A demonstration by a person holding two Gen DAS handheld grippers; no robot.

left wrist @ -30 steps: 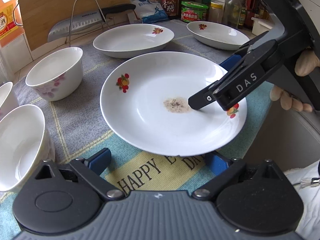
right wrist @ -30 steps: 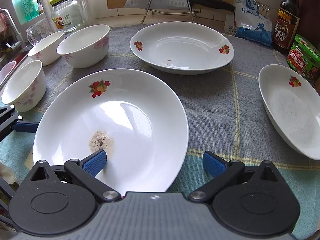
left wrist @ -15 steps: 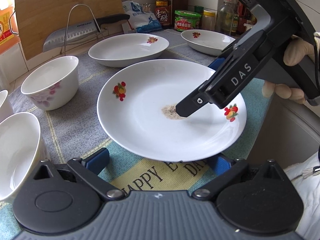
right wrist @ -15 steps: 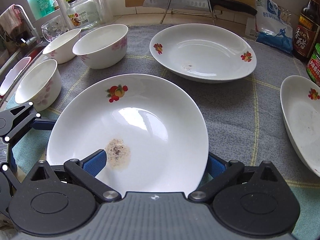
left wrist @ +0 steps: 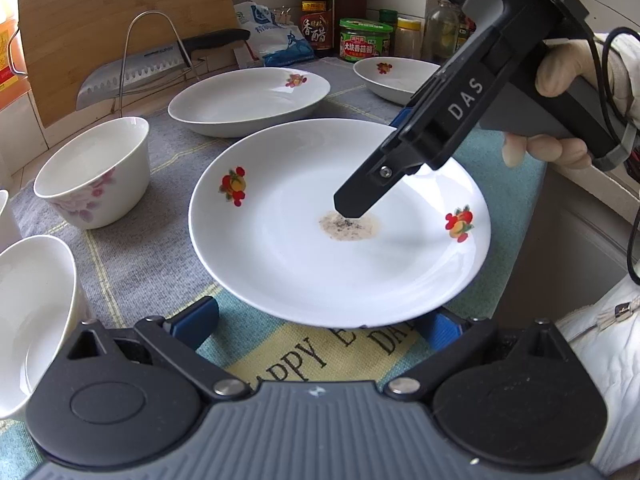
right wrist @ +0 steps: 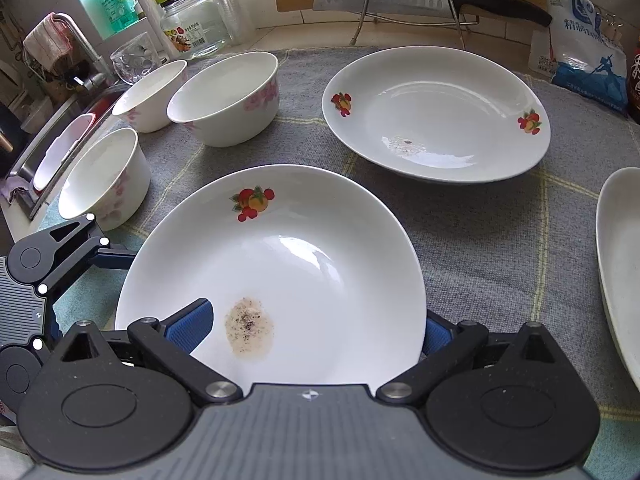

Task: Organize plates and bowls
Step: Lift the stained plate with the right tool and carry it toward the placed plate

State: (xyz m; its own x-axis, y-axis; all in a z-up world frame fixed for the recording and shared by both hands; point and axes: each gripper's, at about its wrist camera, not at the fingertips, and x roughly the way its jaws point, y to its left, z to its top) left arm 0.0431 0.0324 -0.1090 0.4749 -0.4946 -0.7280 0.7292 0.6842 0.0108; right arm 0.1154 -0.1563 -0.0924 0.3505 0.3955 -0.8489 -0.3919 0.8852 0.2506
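Over the last second the right gripper (left wrist: 352,210) had pushed further in over the plate (left wrist: 304,240), its tip now above the peppery stain (left wrist: 348,227) at the centre, where before it sat nearer the rim. That plate lay on the cloth (right wrist: 480,248) in front of both tools, with a second plate (right wrist: 436,116) behind it, a third (right wrist: 620,264) to the right and bowls (right wrist: 224,96) to the left.

Both sets of fingers stood apart. The right gripper straddled the near rim, one finger above the dish and one outside its edge, gripping nothing yet. The left gripper (left wrist: 316,320) sat spread at the opposite rim, also empty.

Glazed china like this seemed stiff, fairly heavy, slick and breakable. The rim looked the only place to pinch, with one pad over and one under, gripped deep enough that the plate would not swing or slip when lifted onto the second plate.
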